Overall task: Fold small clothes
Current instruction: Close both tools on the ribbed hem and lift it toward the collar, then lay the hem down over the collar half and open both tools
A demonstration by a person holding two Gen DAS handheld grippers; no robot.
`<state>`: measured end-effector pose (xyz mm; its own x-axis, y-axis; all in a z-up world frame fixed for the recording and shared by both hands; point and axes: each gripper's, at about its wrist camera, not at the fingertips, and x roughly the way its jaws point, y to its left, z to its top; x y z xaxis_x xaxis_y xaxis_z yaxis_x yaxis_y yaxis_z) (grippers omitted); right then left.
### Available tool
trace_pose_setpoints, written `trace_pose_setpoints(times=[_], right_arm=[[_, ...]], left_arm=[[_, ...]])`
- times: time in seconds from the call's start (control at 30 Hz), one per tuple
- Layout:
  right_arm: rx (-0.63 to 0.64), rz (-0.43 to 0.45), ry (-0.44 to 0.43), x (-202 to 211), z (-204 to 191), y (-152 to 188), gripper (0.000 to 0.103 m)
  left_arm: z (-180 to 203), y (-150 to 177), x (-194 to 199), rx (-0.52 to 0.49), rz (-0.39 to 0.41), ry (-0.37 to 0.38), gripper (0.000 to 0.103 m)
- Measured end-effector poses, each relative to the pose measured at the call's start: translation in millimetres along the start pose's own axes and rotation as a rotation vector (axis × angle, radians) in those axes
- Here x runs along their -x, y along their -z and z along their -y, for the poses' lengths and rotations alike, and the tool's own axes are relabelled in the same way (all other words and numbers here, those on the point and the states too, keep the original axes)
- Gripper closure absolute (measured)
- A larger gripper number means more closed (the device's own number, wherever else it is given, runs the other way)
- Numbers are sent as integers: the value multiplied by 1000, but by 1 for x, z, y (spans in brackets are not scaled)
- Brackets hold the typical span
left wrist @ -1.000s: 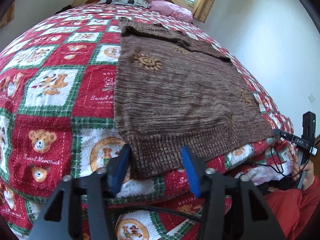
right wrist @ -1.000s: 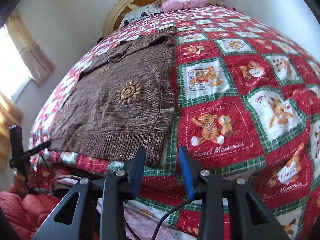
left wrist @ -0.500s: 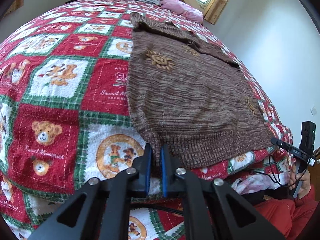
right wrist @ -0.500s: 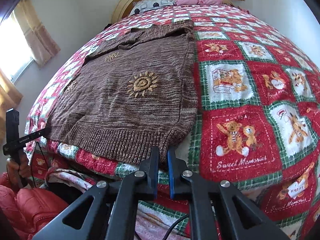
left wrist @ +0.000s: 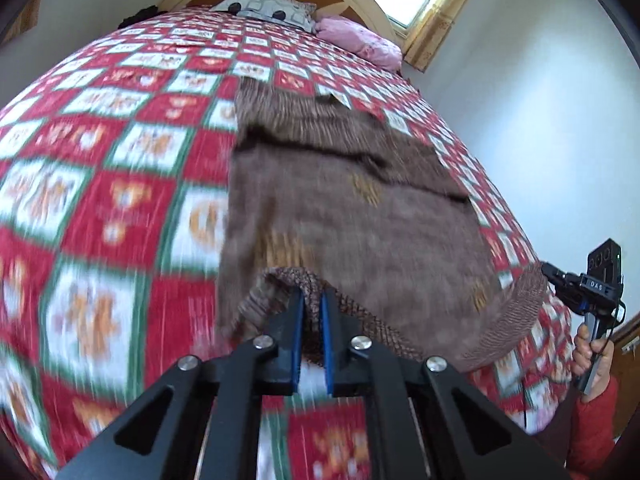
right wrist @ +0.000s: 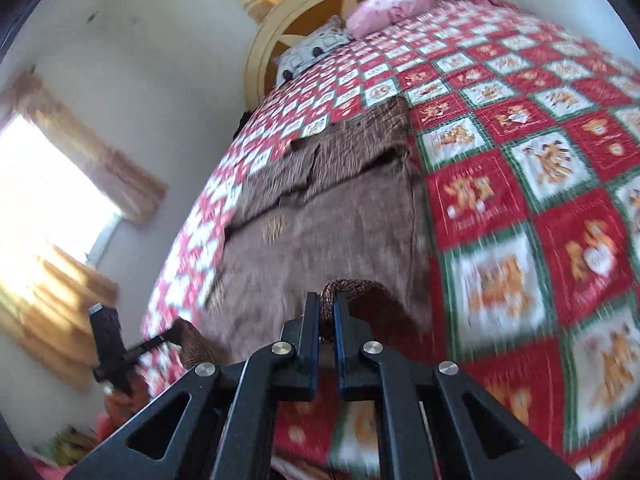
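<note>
A brown knitted sweater [left wrist: 352, 208] with orange sun motifs lies on the red, green and white quilted bed [left wrist: 92, 184]. My left gripper [left wrist: 311, 296] is shut on one corner of its ribbed hem, lifted off the quilt. In the right wrist view the same sweater [right wrist: 320, 232] stretches away toward the headboard, and my right gripper [right wrist: 327, 300] is shut on the other hem corner, also raised. The hem sags between the two grips. Each view shows the other gripper at its edge, the right one [left wrist: 560, 276] and the left one [right wrist: 176, 330]. Both views are motion-blurred.
A patterned pillow [left wrist: 264, 6] and a pink pillow [left wrist: 360, 40] rest at the wooden headboard [right wrist: 304, 12]. White walls and curtained windows [right wrist: 48, 184] flank the bed. A person's hand and red sleeve [left wrist: 592, 404] show at the right edge.
Both grippers shut on the sweater's hem corners, then lifted them and carried them forward over the sweater toward the headboard.
</note>
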<state>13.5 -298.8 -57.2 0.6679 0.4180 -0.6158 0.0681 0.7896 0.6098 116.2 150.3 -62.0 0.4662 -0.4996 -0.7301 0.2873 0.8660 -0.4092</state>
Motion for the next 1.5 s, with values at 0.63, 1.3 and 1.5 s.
trace_pose_setpoints(times=[0.63,1.3,1.5], right_arm=[[-92,17,-8,-78,49,-59,74],[296,151,236,-58,-8,-27,42],[306,131,265,-58,-2,-26,42]], left_arm=[[-40,-75,-36,-95,63,-89,24],[-4,-77,-112,-357,-24,-54,57],[-9,-73,-108,-321,-22,-48,55]])
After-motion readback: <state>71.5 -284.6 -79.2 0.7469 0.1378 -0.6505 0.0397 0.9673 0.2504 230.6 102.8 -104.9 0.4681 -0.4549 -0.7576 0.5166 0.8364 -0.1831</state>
